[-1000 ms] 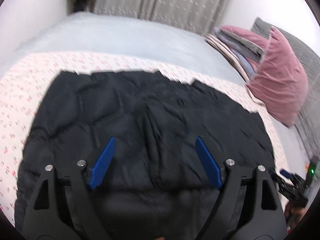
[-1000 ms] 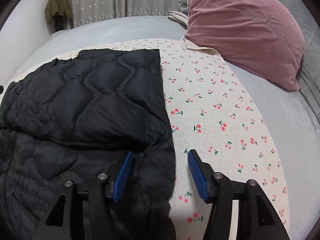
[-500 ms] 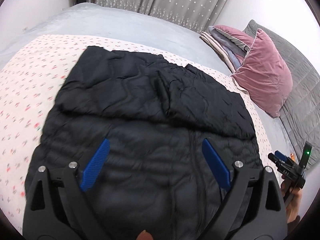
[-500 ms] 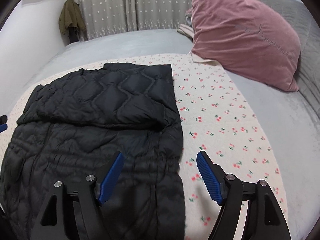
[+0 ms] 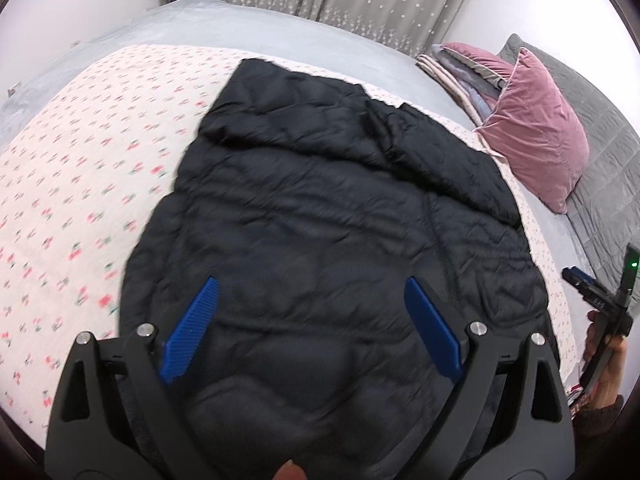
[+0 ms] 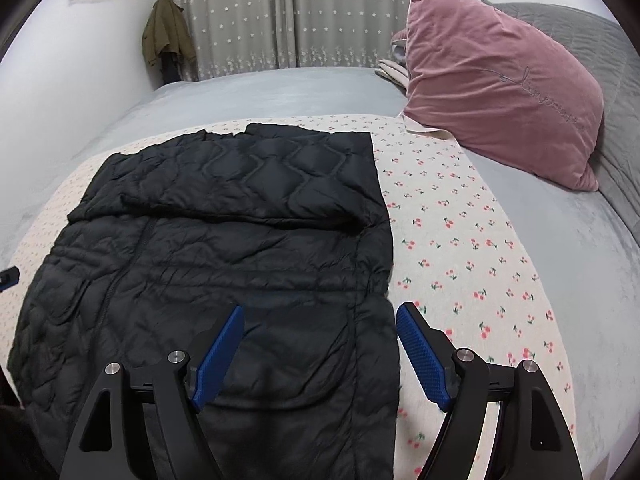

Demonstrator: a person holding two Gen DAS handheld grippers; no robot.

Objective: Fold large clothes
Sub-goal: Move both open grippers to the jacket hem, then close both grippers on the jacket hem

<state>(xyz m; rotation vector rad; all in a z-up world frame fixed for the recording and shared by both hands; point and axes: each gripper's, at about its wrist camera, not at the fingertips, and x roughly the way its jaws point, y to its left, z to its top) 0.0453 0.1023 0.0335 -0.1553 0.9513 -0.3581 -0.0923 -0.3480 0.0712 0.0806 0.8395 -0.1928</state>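
Observation:
A black quilted jacket [image 5: 320, 208] [image 6: 224, 248] lies flat on a cherry-print sheet [image 5: 80, 200] [image 6: 460, 248], its far part folded back over the body. My left gripper [image 5: 312, 292] hovers above the jacket's near part, jaws wide open with nothing between the blue pads. My right gripper [image 6: 320, 316] hangs over the jacket's right edge, also open and holding nothing. In the left wrist view the right gripper's tip [image 5: 584, 280] and the hand on it show at the far right edge.
A pink velvet pillow [image 6: 500, 80] [image 5: 536, 136] leans on a grey quilted headboard [image 6: 616, 92], with folded bedding [image 5: 460, 68] behind it. A grey bedspread [image 6: 280, 88] covers the bed. Star curtains [image 6: 280, 12] and a hanging olive coat [image 6: 164, 32] stand at the far wall.
Both grippers pulled back from the jacket, so more of it and the sheet shows. The jaws of both opened wider. The jacket stayed put.

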